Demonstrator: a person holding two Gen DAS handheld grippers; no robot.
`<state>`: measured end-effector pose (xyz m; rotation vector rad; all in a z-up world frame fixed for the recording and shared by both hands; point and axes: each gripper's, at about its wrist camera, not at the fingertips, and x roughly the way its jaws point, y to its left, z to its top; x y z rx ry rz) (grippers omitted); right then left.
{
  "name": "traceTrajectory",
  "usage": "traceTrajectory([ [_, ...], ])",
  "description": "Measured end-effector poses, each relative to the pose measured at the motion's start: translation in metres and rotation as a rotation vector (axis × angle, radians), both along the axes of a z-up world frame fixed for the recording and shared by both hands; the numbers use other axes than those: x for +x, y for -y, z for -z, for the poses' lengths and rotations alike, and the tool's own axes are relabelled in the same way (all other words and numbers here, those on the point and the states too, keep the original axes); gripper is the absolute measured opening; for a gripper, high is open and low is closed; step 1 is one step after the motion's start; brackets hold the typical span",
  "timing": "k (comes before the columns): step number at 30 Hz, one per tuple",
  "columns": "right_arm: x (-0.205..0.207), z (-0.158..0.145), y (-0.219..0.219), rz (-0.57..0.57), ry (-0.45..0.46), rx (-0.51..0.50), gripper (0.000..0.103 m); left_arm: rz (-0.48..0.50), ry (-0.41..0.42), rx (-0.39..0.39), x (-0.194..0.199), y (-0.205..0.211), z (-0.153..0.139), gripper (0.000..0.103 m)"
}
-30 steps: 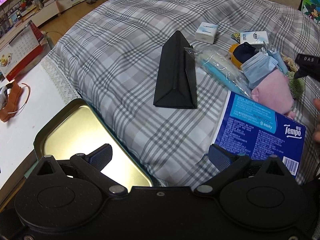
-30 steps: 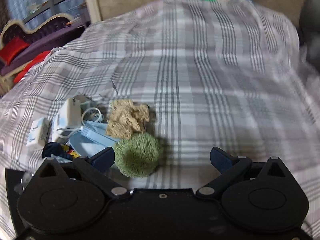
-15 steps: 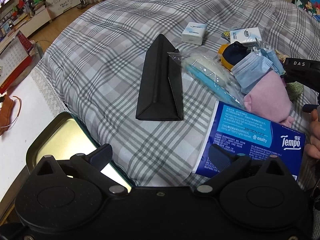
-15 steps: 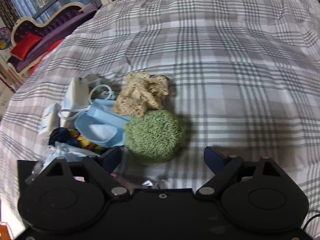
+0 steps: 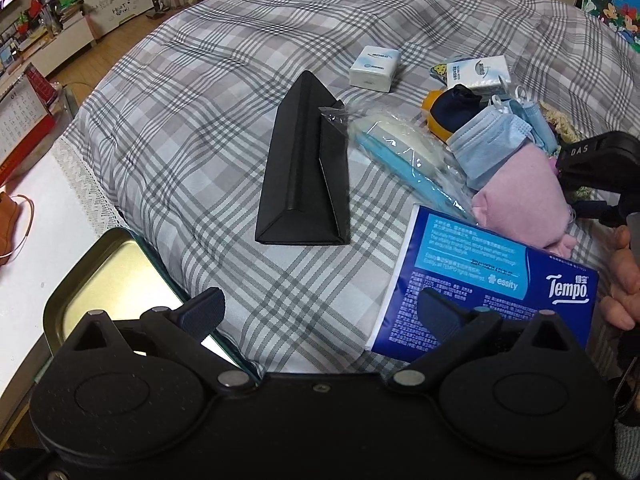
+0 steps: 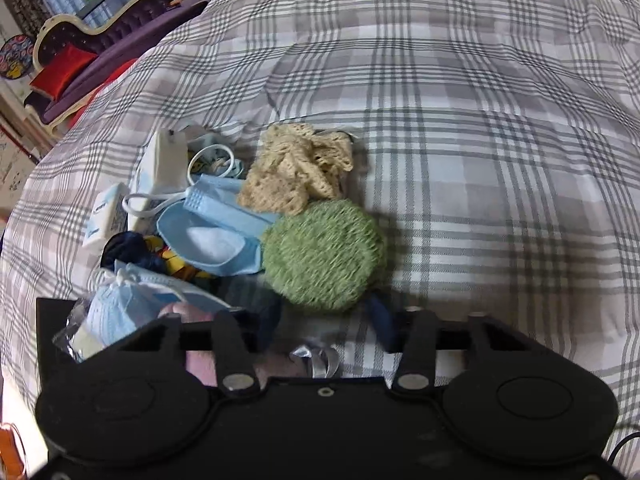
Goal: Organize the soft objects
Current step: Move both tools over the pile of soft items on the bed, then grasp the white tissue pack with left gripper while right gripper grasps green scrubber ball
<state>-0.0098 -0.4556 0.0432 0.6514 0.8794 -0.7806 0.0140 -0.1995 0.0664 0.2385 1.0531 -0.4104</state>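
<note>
Gripping the green knitted puff (image 6: 324, 256) from its near edge, the right hand-held gripper (image 6: 326, 320) has its jaws drawn in tight, blue pads (image 6: 380, 318) pinching the lower rim of the puff against the plaid bedspread (image 6: 480, 120). The puff sits on the bed just right of the pile of soft items, touching a beige crochet piece (image 6: 296, 168) behind it and a light-blue face mask (image 6: 212, 236) to its left. Further left in that view: a white tissue pack (image 6: 106, 216), a dark navy cloth item (image 6: 128, 250), and a bagged mask (image 6: 120, 312) near the gripper body.

Left hand-held gripper (image 5: 320, 312) hovers wide open, nothing between its fingers — left fingertip over the edge of a gold metal tin tray (image 5: 104, 280), right fingertip over a blue Tempo tissue pack (image 5: 492, 276). The tray sits at the bed's edge beside a white bench (image 5: 36, 240).

From the left wrist view, centre of the bed holds a black triangular folded case (image 5: 304, 176). Right of it a clear bag with a blue-and-white item (image 5: 400, 152), then a pink cloth pouch (image 5: 524, 200) touching the Tempo pack's far edge, with masks stacked behind it. Two small white boxes (image 5: 374, 68) lie farther back. A person's hand (image 5: 624, 280) shows at the right edge, holding the right gripper's handle.
</note>
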Motion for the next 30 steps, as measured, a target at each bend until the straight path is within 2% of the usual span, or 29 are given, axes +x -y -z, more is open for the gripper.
traceTrajectory([
  [5, -0.017, -0.002, 0.008, 0.048, 0.060, 0.041, 0.035, -0.016, -0.016, -0.045, 0.003, -0.003, -0.005, 0.099],
  [9, -0.034, 0.001, 0.020, 0.113, 0.108, 0.101, 0.023, -0.015, -0.053, -0.077, 0.008, 0.002, -0.003, 0.099],
  [14, -0.042, 0.004, 0.028, 0.150, 0.144, 0.129, 0.022, 0.010, -0.068, -0.085, 0.011, 0.013, -0.004, 0.099],
  [17, -0.046, 0.003, 0.031, 0.173, 0.161, 0.123, 0.036, 0.024, -0.056, -0.080, 0.013, 0.021, -0.007, 0.099],
  [19, -0.051, 0.001, 0.033, 0.194, 0.181, 0.119, 0.053, 0.029, -0.052, -0.084, 0.016, 0.026, -0.009, 0.099],
  [22, -0.056, 0.000, 0.034, 0.225, 0.179, 0.084, 0.066, 0.037, -0.047, -0.087, 0.021, 0.036, -0.009, 0.099],
  [24, -0.059, -0.002, 0.036, 0.230, 0.171, 0.075, 0.072, 0.055, -0.038, -0.085, 0.023, 0.044, -0.010, 0.099],
  [30, -0.046, -0.002, 0.040, 0.220, 0.137, 0.053, 0.078, 0.127, 0.008, -0.061, 0.030, 0.071, -0.013, 0.099],
])
